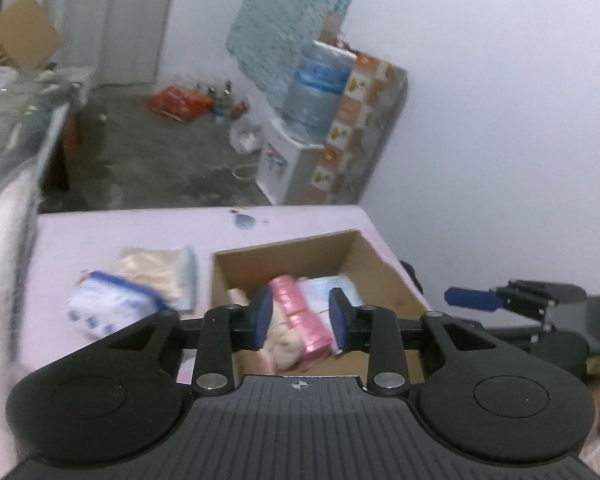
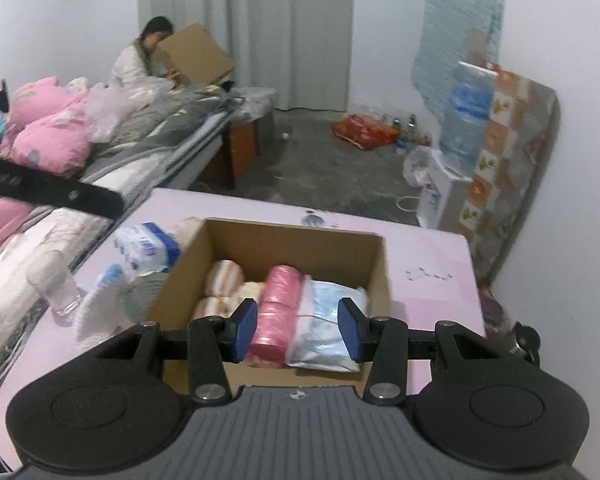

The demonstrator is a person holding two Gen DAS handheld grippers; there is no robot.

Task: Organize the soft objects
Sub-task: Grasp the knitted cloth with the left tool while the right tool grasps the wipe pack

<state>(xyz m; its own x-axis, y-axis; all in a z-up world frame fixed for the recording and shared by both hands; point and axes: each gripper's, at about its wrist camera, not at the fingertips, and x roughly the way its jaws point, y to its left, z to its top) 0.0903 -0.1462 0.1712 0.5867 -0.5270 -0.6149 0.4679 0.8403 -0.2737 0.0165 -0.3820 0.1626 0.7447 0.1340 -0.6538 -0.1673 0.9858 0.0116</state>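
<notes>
The cardboard box stood open on the pink table and was taken as the landmark for all positions. Inside it, a pink roll lay in the middle, a pale blue packet lay touching the roll on its right side, and rolled striped cloths filled the left side. Outside the box, just beside its left wall, a blue-and-white pack remained on the table, with a cream packet next to it. A clear glass stood further left of the box, near the table edge.

The left gripper was held above the near side of the box; its fingers were partly open and nothing was gripped between them. The right gripper was likewise held over the near wall of the box, its fingers moderately apart and empty.

The step in hand was judged to be the fetching of the next soft item from left of the box. The following points were judged advisable:

- The blue-and-white pack was to be approached by the left gripper, being on that side of the box.
- The fingers were to be opened wider than the pack before descent, as the pack was likely to bulge.
- The pack was to be gripped across its narrower side, firmly enough to prevent sagging.
- The glass was to be kept clear of the path.
- Free space in the box appeared to lie toward its far wall; the pack was to be lowered there, not dropped.
</notes>
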